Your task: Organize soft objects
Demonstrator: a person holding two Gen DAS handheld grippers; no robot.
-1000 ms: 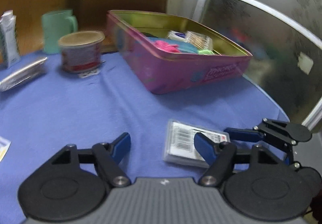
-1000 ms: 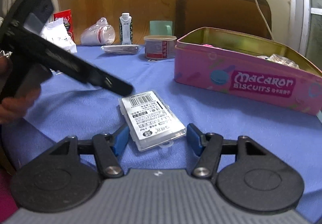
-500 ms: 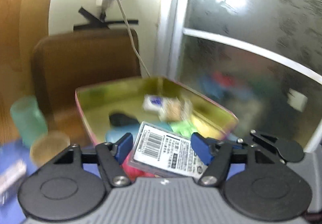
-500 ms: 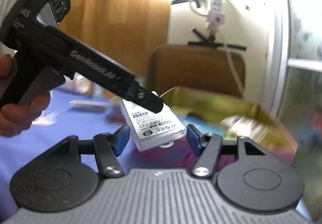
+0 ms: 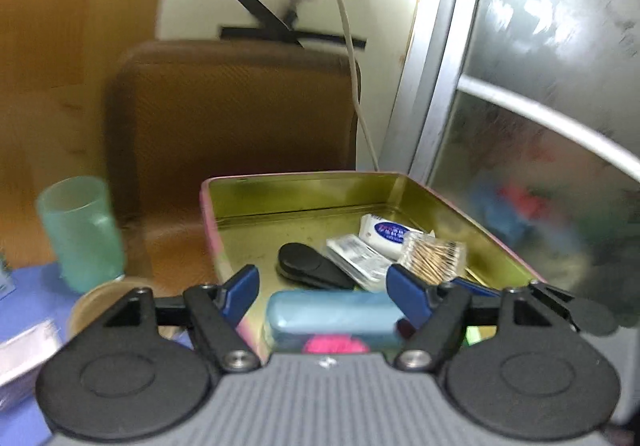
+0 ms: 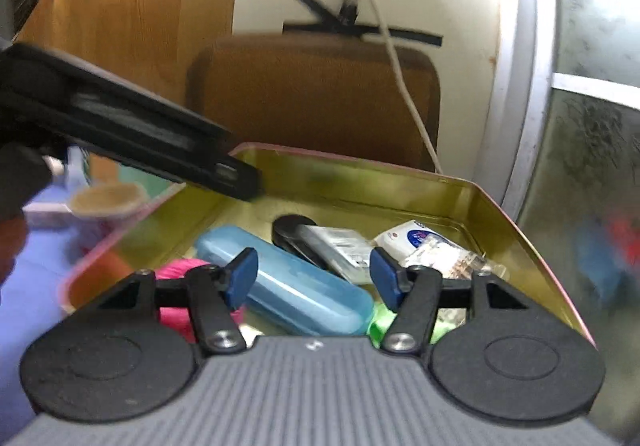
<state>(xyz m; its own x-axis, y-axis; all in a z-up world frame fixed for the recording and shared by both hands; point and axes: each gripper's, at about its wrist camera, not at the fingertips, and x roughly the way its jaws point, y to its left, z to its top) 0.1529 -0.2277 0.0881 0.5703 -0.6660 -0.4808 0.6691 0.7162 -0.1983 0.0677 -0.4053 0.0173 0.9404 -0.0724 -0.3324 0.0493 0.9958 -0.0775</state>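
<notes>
Right wrist view, right gripper [image 6: 313, 278] spread and empty, above barcode packet [image 6: 340, 250] in tin [image 6: 520, 242].

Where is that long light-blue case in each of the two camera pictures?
Left wrist view: the light-blue case lies low in the middle, at the tin's near end, between the blue fingers.
Right wrist view: the case runs diagonally, centre-left in the tin.
Shared landmark: the black oval thing just beyond it.

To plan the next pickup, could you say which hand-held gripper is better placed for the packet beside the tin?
Probably left: the left hand-held gripper is open, and the packet lies on its side of the tin; the right hand-held gripper is farther.
</notes>
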